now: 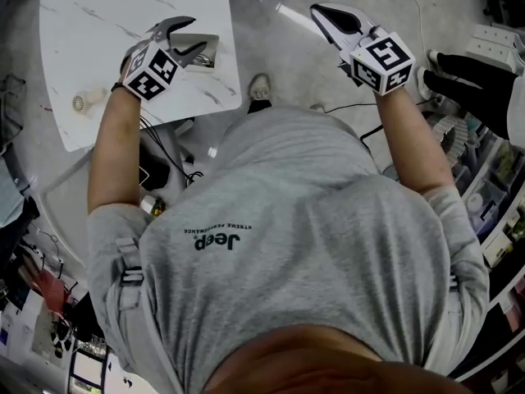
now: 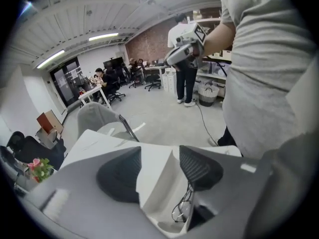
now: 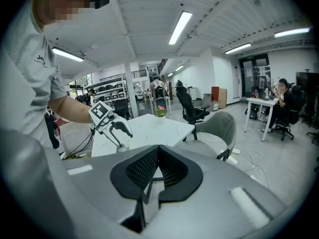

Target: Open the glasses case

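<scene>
**Glasses case lying open; left gripper over it.**
At the head view's upper left, the glasses case sits lid-up on the white marble table. The left gripper holds its jaws apart, gripping nothing. The right gripper, at upper right, is closed and empty. Lifting straight upward should spare the lid. Grey floor; open-plan office.
</scene>
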Demonstrator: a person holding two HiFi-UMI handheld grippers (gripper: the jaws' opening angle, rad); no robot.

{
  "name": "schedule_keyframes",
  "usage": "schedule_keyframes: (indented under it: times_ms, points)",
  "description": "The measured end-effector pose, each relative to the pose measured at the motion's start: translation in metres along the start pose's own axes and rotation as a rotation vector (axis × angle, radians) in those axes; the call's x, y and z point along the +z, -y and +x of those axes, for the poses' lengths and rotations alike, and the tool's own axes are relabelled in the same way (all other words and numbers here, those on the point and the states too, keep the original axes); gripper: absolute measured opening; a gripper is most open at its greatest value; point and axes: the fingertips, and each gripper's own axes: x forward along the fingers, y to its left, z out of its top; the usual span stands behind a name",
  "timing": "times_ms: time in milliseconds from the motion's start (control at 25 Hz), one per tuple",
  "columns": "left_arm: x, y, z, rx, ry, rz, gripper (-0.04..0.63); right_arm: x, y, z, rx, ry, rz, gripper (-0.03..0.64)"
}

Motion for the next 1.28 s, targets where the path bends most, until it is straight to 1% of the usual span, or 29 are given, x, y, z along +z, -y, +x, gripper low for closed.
schedule_keyframes:
  times_ms: [80, 200, 280, 400, 520, 600, 720, 800, 880, 960, 1040, 1080, 1200, 1280]
  points:
    - [0.032, -0.002, -0.012, 0.03, 0.061, -0.005, 0.259, 0.003, 0.005, -0.018, -0.017, 0.024, 0.002, 0.003]
    - [0.094, 0.002, -0.027, 0.053, 0.186, -0.006, 0.259, 0.009, 0.013, -0.051, -0.048, 0.069, 0.015, 0.003]
    - [0.139, 0.012, -0.035, 0.063, 0.265, 0.001, 0.259, 0.014, 0.017, -0.078, -0.066, 0.102, 0.016, 0.003]
    - [0.209, 0.034, -0.04, 0.062, 0.378, 0.035, 0.259, 0.025, 0.023, -0.131, -0.101, 0.166, 0.013, 0.003]
    - [0.283, 0.058, -0.039, 0.025, 0.492, 0.077, 0.25, 0.038, 0.034, -0.192, -0.164, 0.232, -0.002, 0.003]
    - [0.325, 0.077, -0.037, -0.003, 0.549, 0.088, 0.241, 0.045, 0.039, -0.233, -0.201, 0.26, -0.013, 0.003]
    - [0.38, 0.106, -0.036, -0.039, 0.609, 0.084, 0.215, 0.051, 0.045, -0.294, -0.258, 0.293, -0.016, 0.003]
    - [0.419, 0.124, -0.037, -0.077, 0.657, 0.071, 0.195, 0.052, 0.049, -0.337, -0.314, 0.318, -0.016, 0.003]
    - [0.459, 0.14, -0.039, -0.117, 0.723, 0.07, 0.178, 0.049, 0.055, -0.381, -0.38, 0.347, -0.015, 0.003]
    - [0.494, 0.152, -0.043, -0.145, 0.806, 0.07, 0.156, 0.042, 0.058, -0.422, -0.443, 0.375, -0.009, 0.003]
    - [0.521, 0.161, -0.047, -0.163, 0.888, 0.043, 0.138, 0.036, 0.058, -0.455, -0.496, 0.393, 0.004, 0.003]
    - [0.533, 0.166, -0.049, -0.178, 0.918, 0.014, 0.132, 0.033, 0.057, -0.469, -0.519, 0.4, 0.013, 0.003]
    - [0.556, 0.178, -0.051, -0.23, 0.991, -0.078, 0.113, 0.024, 0.051, -0.506, -0.575, 0.413, 0.038, 0.003]
    - [0.567, 0.184, -0.049, -0.252, 1.015, -0.121, 0.09, 0.016, 0.05, -0.529, -0.607, 0.415, 0.05, 0.003]
